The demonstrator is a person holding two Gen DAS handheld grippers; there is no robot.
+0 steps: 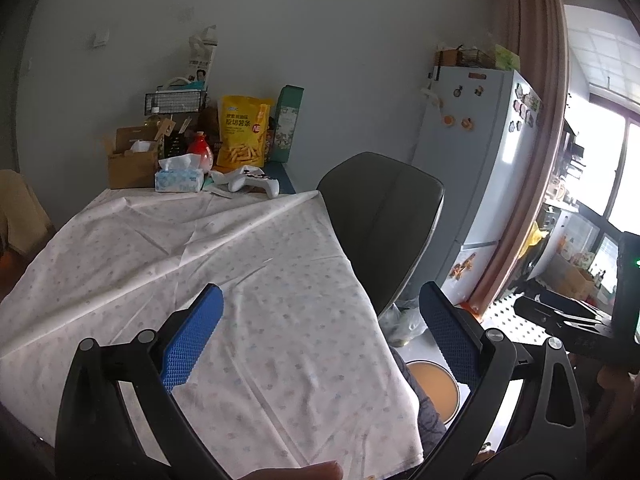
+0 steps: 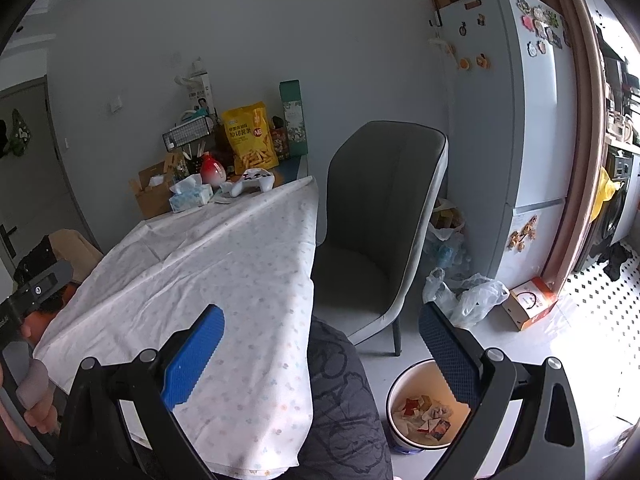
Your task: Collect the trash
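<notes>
On the floor at lower right, beside the grey upholstered chair (image 2: pixel 380 216), stood the round white trash bin (image 2: pixel 394 394) w/ crumpled paper scraps and wrappers (image 2: pixel 424 416) inside. The pale blue fridge (image 2: pixel 520 120), covered w/ magnets, stood behind the chair. The surface w/ white dotted cloth (image 2: pixel 224 264) lay bare over most of its top; clutter sat only at the far end by the wall: yellow snack bag (image 2: pixel 252 136), brown cardboard box (image 2: pixel 150 196), blue-white tissue pack (image 2: pixel 190 196), white game controller (image 2: pixel 256 182). The left tool (image 1: pixel 322 318) hovered over the cloth's near edge, blue pads spread wide, nothing btwn them. The right tool (image 2: pixel 320 334) was likewise spread and empty, above the surface corner, the bin just below its right pad.
</notes>
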